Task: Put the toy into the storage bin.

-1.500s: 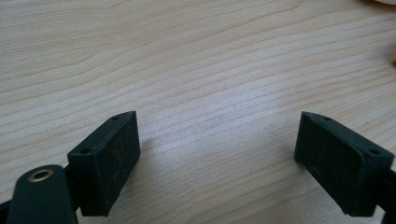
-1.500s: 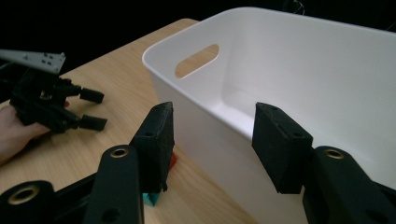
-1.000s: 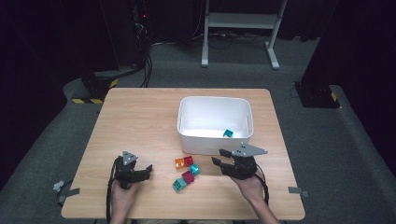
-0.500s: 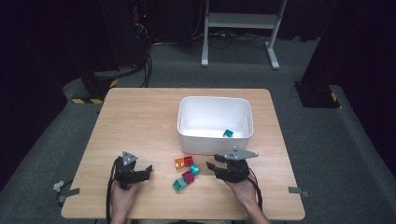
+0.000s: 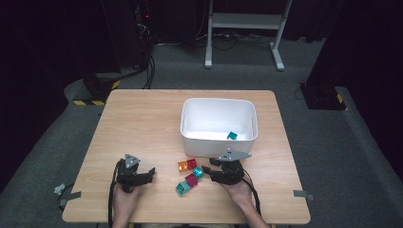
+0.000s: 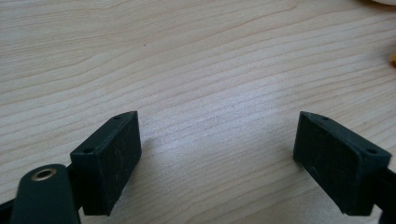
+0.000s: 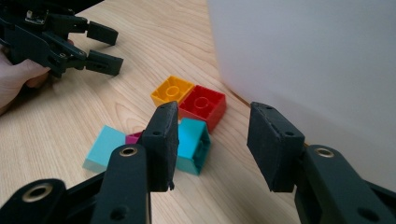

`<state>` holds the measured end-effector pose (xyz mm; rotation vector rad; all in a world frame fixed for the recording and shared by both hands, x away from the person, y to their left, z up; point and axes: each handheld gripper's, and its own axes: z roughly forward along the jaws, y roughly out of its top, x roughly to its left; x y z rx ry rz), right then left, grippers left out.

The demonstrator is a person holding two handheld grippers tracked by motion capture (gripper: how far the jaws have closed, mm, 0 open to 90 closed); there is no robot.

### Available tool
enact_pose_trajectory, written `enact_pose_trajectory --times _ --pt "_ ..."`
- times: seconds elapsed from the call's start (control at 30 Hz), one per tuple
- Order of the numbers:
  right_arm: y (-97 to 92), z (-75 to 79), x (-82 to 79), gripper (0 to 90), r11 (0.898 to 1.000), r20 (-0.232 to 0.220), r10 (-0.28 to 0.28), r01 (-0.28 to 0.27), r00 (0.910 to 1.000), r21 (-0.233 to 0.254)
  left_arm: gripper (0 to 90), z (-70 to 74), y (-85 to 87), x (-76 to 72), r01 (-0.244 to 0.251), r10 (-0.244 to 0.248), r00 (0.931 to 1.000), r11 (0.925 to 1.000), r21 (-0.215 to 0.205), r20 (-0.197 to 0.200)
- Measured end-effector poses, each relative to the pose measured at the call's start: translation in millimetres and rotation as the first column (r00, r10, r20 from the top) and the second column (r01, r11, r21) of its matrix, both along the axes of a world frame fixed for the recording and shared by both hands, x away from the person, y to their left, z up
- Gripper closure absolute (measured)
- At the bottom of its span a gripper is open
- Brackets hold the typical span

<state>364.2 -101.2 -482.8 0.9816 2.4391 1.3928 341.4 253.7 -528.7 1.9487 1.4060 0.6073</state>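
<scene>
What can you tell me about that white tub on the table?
The white tub is a rectangular open bin with rounded corners, apparently smooth plastic. It stands upright on the wooden table, toward the far right. One teal block lies inside near its front right corner. In the right gripper view its wall rises close behind the jaws.

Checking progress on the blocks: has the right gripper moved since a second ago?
Yes. The right gripper shifted left along the white bin's front wall, toward the blocks.
</scene>
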Motion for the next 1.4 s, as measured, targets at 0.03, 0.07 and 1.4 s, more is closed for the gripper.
enact_pose_trajectory --times 0.03,0.07,1.4 --pt "3.1 -1.1 -0.9 53.5 1.000 0.004 0.004 -0.004 1.0000 0.002 15.2 0.0 -0.1 -0.4 0.002 -0.002 1.0000 1.0000 0.001 0.000" --pt "6.3 -2.9 -2.7 53.6 1.000 0.001 0.008 -0.008 1.0000 0.005 15.3 0.0 -0.1 -0.4 0.001 -0.001 1.0000 1.0000 0.001 0.001" --pt "34.9 -26.2 10.9 68.6 0.996 -0.101 0.000 -0.009 0.9949 -0.086 15.2 -0.3 -1.1 1.4 0.003 -0.003 1.0000 1.0000 -0.006 0.003"
